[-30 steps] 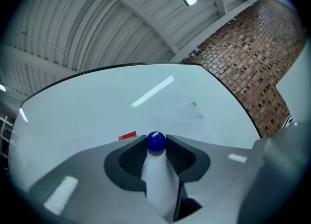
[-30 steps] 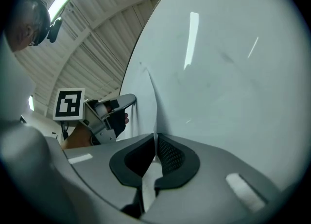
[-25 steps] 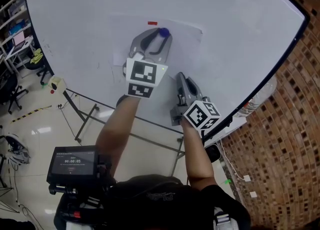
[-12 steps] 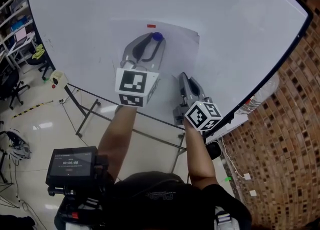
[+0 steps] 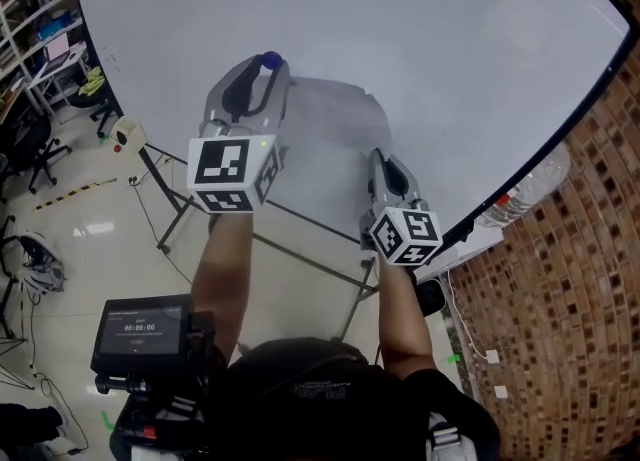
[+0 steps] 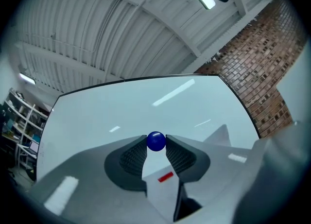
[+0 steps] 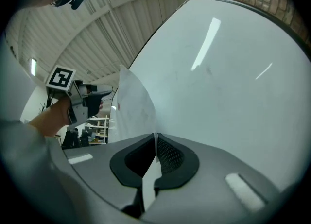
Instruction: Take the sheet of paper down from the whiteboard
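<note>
My left gripper [image 5: 268, 64] is shut on a small blue ball magnet [image 5: 270, 59], which sits between its fingertips [image 6: 155, 141] in front of the whiteboard [image 5: 420, 29]. It is up and to the left of the white sheet of paper [image 5: 335, 134]. The sheet hangs loose and curled against the board. My right gripper [image 5: 378, 157] is shut on the sheet's lower right edge. In the right gripper view the paper [image 7: 133, 106] stands up out of the closed jaws [image 7: 155, 138], and the left gripper [image 7: 80, 99] shows beyond it.
A brick wall [image 5: 560, 279] runs along the right. The whiteboard's metal stand legs [image 5: 290, 254] cross below the board, and a plastic bottle [image 5: 530, 189] sits by its lower right corner. A small screen device [image 5: 145, 329] is at my waist. Shelves and chairs [image 5: 30, 139] stand at the far left.
The left gripper pulled the blue magnet off the top of the sheet and carried it left. The sheet's top came free and curled, and the right gripper sank slightly with it.
</note>
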Available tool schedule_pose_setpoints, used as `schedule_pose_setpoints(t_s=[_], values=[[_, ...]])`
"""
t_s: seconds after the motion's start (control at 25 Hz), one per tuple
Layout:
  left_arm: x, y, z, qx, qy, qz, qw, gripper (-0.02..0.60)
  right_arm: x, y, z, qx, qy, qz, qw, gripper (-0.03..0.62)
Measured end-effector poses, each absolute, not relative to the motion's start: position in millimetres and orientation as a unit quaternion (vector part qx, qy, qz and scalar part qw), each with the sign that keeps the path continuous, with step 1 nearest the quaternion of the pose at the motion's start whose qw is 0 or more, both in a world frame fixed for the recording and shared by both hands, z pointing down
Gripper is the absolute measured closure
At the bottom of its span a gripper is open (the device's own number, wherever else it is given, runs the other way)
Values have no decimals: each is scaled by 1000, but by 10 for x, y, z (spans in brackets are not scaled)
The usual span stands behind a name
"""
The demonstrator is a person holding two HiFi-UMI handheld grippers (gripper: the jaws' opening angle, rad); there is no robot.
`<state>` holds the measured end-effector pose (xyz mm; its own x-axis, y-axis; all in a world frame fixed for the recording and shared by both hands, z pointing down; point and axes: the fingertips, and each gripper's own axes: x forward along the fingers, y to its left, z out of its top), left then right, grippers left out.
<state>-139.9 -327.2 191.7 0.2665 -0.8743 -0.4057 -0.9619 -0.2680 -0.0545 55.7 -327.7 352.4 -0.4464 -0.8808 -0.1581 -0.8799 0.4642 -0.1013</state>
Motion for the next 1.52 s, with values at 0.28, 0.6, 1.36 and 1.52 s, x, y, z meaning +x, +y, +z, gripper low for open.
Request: schedule_pose_setpoints(t_s=[0.28,0.6,1.36,1.52], values=[[-1193,-2956,2001,-775,603,125,142,460,874,-3044,3618,-520,850,8,83,580],[-1056,-3077,2339,-786,600,97,116,459,816,-3116,3644,-526,848,13,67,580],[-842,-3092,2651,-796,594,78,89,459,608,-2986,3425,-517,853,49,47,580],[-815,-3086,2692,-798,591,75,86,459,569,-2957,3413,-514,855,53,41,580]])
